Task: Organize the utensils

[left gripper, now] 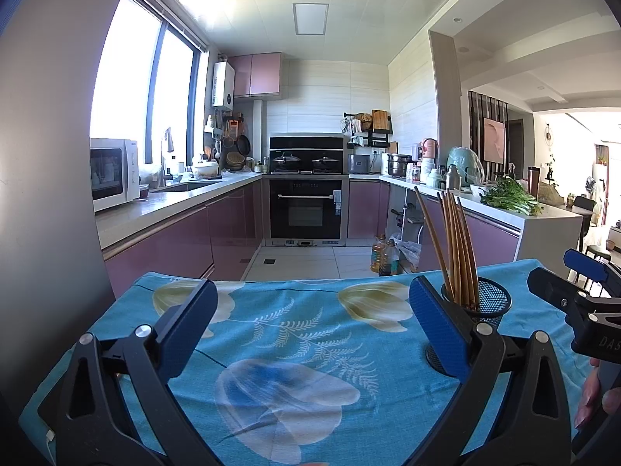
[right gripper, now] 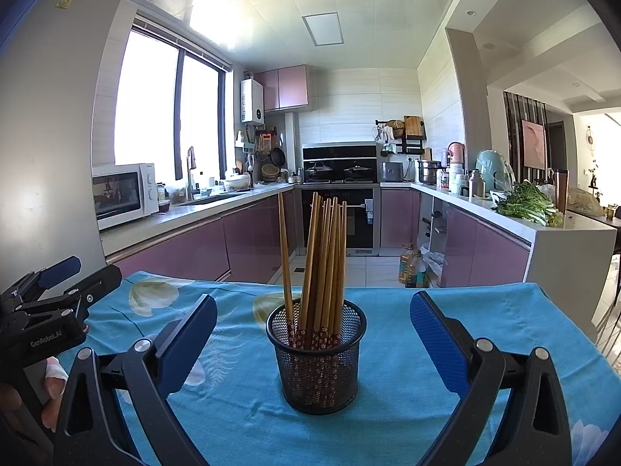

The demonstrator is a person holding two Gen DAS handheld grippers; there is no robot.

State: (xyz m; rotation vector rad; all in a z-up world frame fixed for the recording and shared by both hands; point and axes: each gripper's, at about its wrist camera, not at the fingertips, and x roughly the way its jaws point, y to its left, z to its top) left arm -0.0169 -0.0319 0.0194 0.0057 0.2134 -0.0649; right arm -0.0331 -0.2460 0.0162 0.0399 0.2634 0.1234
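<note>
Chopsticks (right gripper: 322, 268) stand upright in a mesh cup (right gripper: 317, 365) near the counter's (right gripper: 407, 349) far edge. Both left tongs (left gripper: 310, 330) and right tongs (right gripper: 313, 343) gape wide, empty.

Bright daylight floods in from the window (left gripper: 143, 89) ahead-left of both grippers, blown out to white. Glare streaks the ceiling (right gripper: 217, 4) above it. The far room on the right is overexposed too. Soft shadows on the tablecloth (left gripper: 295, 334). Strong fisheye bending, dark vignette at the corners. Focus sharp throughout.
</note>
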